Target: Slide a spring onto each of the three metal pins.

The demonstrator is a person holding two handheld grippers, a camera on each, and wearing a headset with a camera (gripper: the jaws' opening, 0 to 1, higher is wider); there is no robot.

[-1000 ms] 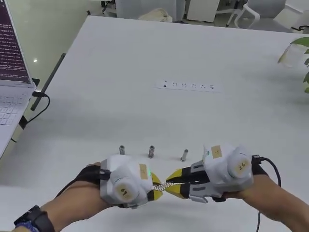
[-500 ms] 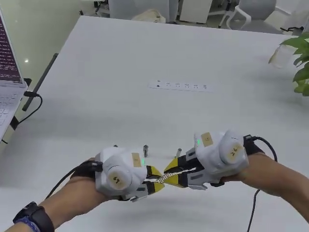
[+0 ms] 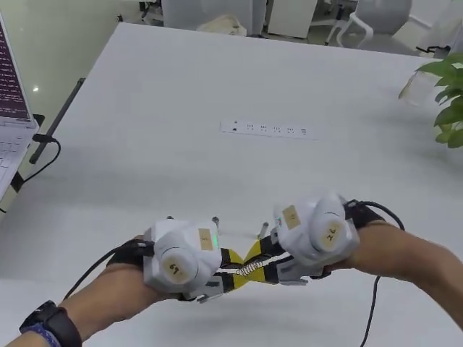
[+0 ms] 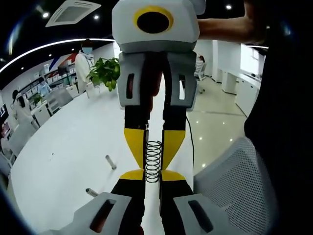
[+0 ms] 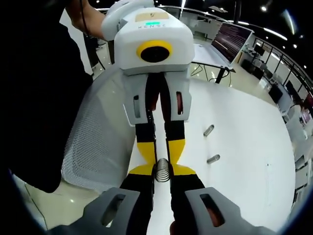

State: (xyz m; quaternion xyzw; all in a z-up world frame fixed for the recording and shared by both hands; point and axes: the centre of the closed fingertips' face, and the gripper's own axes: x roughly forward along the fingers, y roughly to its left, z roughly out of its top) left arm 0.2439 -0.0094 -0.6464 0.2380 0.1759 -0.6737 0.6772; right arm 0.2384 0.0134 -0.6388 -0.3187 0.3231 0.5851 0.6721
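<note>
— Any metal pins [image 5: 209,130] sprung yet?
— Can't tell (too small). Left gripper [image 4: 152,175] and right gripper [image 5: 162,170] each pinch an end of one spring [image 3: 249,269], lower centre of the head view.

Open-plan office. Long white worktop [image 3: 217,79] with an inset power socket strip [image 3: 262,130]; open laptop [image 3: 9,87] at its left edge; potted plant [image 3: 443,79]; swivel chairs [image 3: 359,22] beyond. Mesh chair back [image 5: 98,142], glossy floor, ceiling vent [image 4: 73,12].

Beyond the pins [image 3: 263,230], bare tabletop [image 3: 217,79] runs to a power strip [image 3: 264,130]; a laptop [image 3: 11,87] stands far to their left.
</note>
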